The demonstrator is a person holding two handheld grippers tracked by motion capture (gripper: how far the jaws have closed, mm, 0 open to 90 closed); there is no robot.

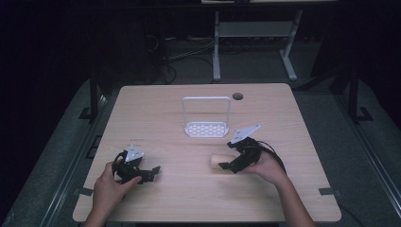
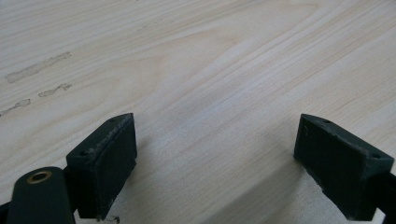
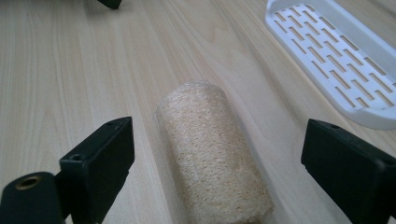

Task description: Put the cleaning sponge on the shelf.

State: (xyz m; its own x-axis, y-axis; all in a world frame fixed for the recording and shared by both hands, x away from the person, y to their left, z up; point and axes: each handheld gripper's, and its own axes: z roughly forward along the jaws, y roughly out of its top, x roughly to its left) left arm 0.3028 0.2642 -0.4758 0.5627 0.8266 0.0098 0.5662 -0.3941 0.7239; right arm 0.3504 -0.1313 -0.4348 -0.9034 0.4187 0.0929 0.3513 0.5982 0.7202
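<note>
Two hand-held grippers rest low over a pale wooden table (image 1: 189, 198) that spans the middle of the high view, with dark floor and desk legs beyond its far edge. Near the table's centre stands a white slotted rack (image 1: 206, 118), its perforated base flat on the wood and a tall thin frame rising behind it. Lower right of the rack, close to it but apart, lies a tan loofah roll (image 1: 215, 161) on its side. The right gripper (image 1: 226, 161) reaches in from the lower right, jaws spread wide on either side of the roll without touching it, probably lined up to close on it. In the right gripper view the loofah roll (image 3: 215, 154) runs up the middle between the two black jaws, the rack's base (image 3: 327, 56) at upper right. The left gripper (image 1: 150, 172) sits at lower left, jaws parted and holding nothing, seemingly parked out of the way. Bare wood surrounds both, with wide open room toward the near and left edges.
</note>
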